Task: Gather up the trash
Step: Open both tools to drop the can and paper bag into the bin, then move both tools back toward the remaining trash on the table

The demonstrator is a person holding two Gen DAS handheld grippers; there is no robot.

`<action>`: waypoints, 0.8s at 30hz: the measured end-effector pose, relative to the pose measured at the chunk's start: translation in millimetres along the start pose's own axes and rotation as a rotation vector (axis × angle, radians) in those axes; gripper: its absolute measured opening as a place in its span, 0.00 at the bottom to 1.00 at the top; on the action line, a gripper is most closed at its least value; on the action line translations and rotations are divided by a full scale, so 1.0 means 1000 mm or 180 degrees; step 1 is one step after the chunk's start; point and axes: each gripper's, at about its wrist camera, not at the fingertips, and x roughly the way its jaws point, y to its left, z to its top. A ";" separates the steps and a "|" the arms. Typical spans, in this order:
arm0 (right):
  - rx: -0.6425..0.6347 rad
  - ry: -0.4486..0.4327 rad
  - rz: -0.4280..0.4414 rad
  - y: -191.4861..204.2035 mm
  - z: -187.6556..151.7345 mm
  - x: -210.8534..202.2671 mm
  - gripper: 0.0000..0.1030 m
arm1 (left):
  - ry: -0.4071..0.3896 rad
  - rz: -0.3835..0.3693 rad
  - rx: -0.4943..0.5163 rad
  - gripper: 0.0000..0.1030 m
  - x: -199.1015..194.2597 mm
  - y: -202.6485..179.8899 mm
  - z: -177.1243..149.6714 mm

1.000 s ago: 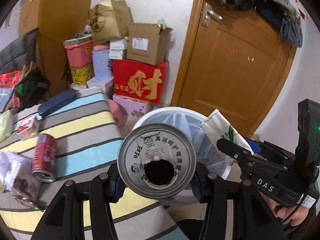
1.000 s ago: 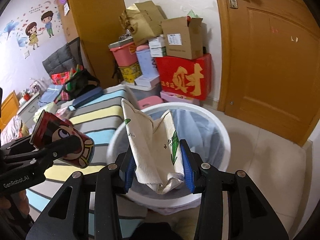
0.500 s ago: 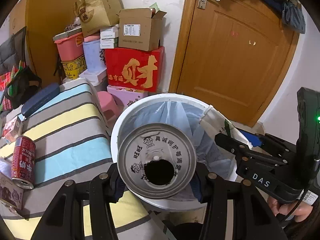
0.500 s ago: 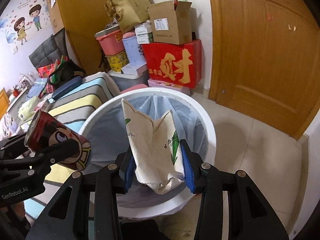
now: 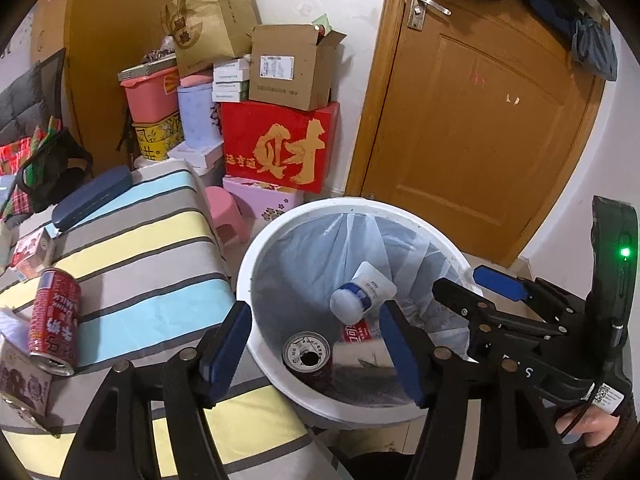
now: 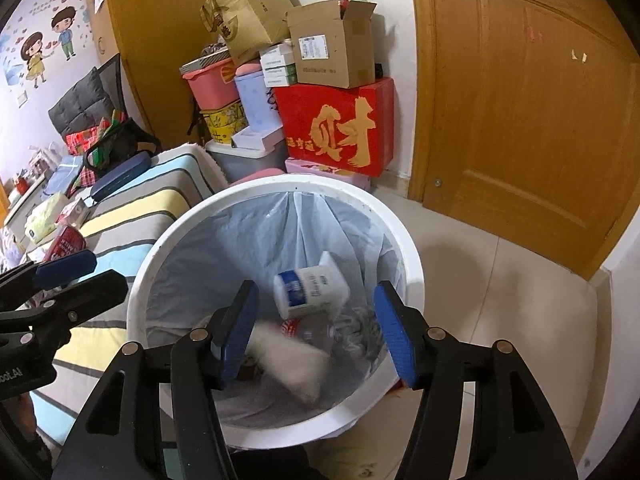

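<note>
Your left gripper sat over the white bin, jaws opening, nothing between the blue pads. Your right gripper was the same: over the bin, jaws opening, pads clear of everything. Each showed in the other's view, side by side at the rim.

Trash location: the red can sat upright at the bottom of the bin's blue liner, open top facing up. The crumpled white paper bag lay inside too, blurred in the right view. A white tube with a blue band was leaning against the liner just above them.

Outside the bin: a second red can lay on its side on the striped cover, left of the bin, with a small patterned box near its open end. Your hand was visible at the right gripper's handle.
</note>
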 end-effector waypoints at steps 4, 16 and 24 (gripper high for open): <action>0.0035 -0.0056 0.0038 0.003 0.001 -0.005 0.59 | -0.0047 0.0069 -0.0011 0.64 -0.011 0.003 -0.003; 0.0037 -0.0214 0.0123 0.022 -0.003 -0.022 0.60 | -0.0264 0.0224 -0.0080 0.64 -0.057 0.016 -0.016; -0.0034 -0.0277 0.0246 0.046 -0.007 -0.031 0.60 | -0.0399 0.0305 -0.0175 0.64 -0.092 0.034 -0.032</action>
